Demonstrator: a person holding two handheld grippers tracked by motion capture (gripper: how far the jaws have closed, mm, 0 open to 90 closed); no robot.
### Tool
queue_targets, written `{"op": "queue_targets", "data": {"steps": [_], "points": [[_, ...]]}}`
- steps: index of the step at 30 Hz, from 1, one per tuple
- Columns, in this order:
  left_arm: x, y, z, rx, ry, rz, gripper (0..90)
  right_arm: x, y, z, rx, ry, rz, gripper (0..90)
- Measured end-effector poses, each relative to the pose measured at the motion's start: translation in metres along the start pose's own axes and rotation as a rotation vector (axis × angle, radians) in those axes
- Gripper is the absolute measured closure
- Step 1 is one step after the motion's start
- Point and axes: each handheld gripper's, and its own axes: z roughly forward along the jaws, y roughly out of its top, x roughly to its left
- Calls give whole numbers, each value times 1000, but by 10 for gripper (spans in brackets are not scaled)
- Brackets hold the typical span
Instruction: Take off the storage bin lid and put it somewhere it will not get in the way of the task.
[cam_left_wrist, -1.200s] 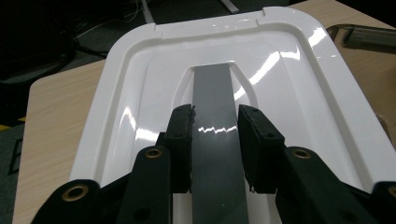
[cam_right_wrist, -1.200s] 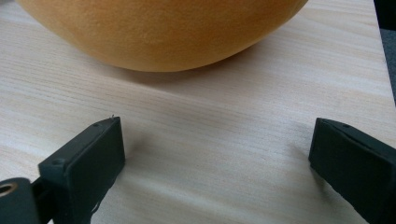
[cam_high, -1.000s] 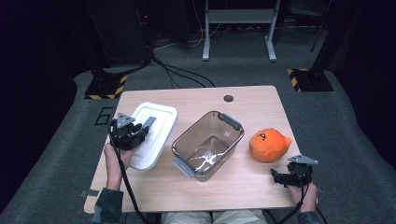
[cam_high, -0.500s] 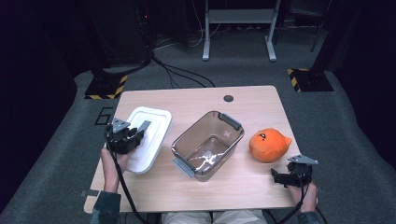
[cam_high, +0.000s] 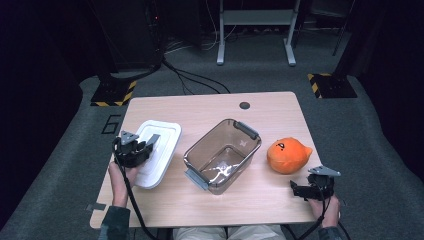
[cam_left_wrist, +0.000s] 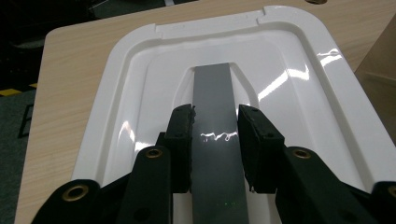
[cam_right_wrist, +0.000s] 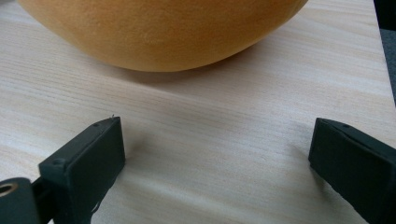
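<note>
Left gripper view: left gripper (cam_left_wrist: 215, 135) pinching flat grey handle strip (cam_left_wrist: 214, 93) on glossy white rounded-rectangular plastic lid (cam_left_wrist: 308, 84).

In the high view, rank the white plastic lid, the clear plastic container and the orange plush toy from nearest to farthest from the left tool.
1. White plastic lid, directly under the left tool, at the table's left.
2. Clear plastic container, mid-table.
3. Orange plush toy, far right, by the right tool.

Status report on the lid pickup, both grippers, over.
Left gripper shut on lid handle of white lid, lid on table. Right gripper open, short of orange plush. Container clear.
</note>
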Motion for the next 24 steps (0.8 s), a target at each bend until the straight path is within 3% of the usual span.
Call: {"op": "queue_targets", "data": {"steps": [24], "points": [[-2, -22, 39, 93, 6, -9, 663, 0, 0, 0, 0, -3, 1, 28]]}}
